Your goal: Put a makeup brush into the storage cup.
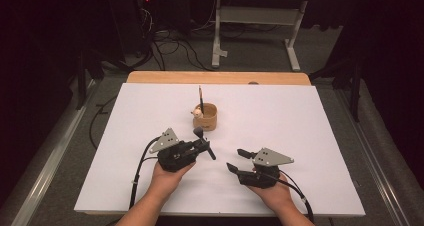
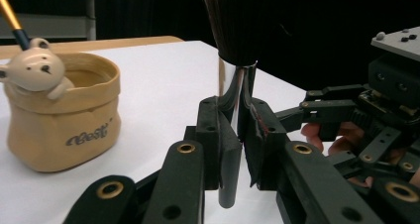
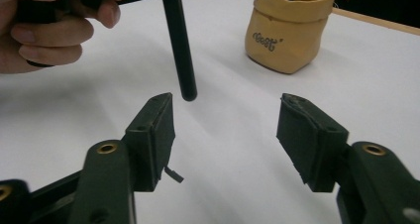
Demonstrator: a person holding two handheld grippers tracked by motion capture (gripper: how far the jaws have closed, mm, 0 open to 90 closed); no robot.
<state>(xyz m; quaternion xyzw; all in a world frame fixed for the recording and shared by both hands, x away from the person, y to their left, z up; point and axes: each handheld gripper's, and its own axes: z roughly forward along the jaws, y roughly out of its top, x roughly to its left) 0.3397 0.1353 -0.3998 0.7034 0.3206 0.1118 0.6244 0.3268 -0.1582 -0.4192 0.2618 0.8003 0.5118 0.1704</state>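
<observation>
High view: our left gripper is clamped on a black-handled makeup brush with dark bristles, just at 6 o'clock of the tan sack-shaped holder with a bear figure. Our right gripper sits at 4 o'clock of the brush, jaws apart, nothing between them. The white table sheet leaves free room all round.

Left gripper view: pads squeeze the chrome ferrule; bristles point to 12, holder at 9.

Right gripper view: handle tip hangs at 11 o'clock, apart from the jaws.
</observation>
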